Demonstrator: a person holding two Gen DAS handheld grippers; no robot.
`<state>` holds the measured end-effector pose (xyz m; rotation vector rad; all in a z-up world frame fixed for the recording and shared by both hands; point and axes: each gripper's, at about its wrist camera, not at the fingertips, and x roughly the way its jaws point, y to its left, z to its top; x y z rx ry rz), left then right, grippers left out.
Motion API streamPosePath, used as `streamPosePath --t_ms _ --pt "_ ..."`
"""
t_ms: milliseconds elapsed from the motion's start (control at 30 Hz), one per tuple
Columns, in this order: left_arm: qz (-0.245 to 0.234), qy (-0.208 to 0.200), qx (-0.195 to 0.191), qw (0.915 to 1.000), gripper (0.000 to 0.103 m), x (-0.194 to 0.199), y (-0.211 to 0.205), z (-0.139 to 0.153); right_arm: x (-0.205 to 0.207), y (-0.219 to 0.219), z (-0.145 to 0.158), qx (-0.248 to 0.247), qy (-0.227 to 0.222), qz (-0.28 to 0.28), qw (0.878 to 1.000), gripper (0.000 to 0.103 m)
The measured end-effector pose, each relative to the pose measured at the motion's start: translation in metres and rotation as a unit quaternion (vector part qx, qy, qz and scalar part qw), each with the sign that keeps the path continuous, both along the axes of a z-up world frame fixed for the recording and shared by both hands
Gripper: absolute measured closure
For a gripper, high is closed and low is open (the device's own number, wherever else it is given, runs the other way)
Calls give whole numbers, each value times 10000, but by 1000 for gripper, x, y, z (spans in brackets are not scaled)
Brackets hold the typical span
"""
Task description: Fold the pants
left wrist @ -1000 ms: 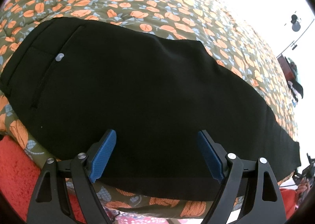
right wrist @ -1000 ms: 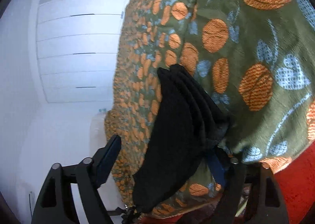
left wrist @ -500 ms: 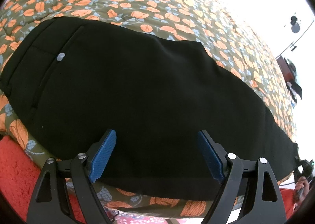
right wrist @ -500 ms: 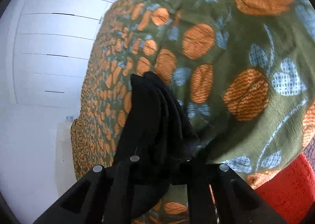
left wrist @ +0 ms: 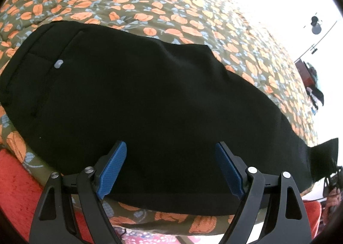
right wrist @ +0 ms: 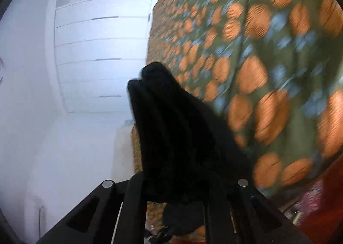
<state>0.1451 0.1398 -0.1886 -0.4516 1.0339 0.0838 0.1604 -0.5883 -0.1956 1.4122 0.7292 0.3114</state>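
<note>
Since a sec ago the right gripper [right wrist: 175,188] clamped onto the hem end of the black pants [left wrist: 150,102] and lifted it off the bed [left wrist: 171,8]; that end now sticks up at far right. Rest of pants lie flat on bedspread. Left gripper [left wrist: 169,169] hovers over near edge, jaws wide, gripping nothing.

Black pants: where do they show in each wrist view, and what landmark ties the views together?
Left wrist: black pants spread across the middle, leg end lifted at right edge.
Right wrist: bunched leg end at lower centre, clamped in the right hand-held gripper.
Shared landmark: orange-flowered green bedspread.
</note>
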Motion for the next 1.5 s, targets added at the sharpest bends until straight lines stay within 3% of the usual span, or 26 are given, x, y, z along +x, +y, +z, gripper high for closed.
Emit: streamPosePath --t_ms 333,533,867,967,1067,1100,1133,1200,1367,1467,1500 --pt "-56 -211 -329 9992 17 -8 8 6 57 143 7 323 124 1044 9939 93" --pt "124 -277 -532 9981 17 -17 25 4 82 246 16 -336 93 1863 9819 93" --pt "292 -352 -773 9960 17 -26 39 3 86 392 5 -1117 42 3102 9441 92" --pt "246 -349 -752 9963 17 -26 37 3 84 421 3 -1874 -99 3345 9235 92" --pt "201 -312 -749 9965 17 -27 37 2 72 441 -2 -2882 -248 3545 8892 87" --pt "194 -305 -755 9965 17 -27 36 1 66 449 -6 -3323 -289 3629 8701 80" --pt "183 -302 -764 9964 17 -27 36 1 57 455 -9 -3562 -343 3732 8560 73" --pt "156 -327 -819 9960 17 -26 37 2 55 466 -13 -3673 -564 4137 8311 24" --pt "-106 -452 -1007 9938 17 -30 28 11 5 449 8 -3466 -1163 5006 7847 21" --pt "-712 -726 -1174 9879 18 -28 -3 25 -27 421 34 -4228 -1789 5039 7317 21" --pt "-943 -825 -1221 9846 20 -26 -16 31 -31 418 42 -4469 -1930 4949 7198 21"
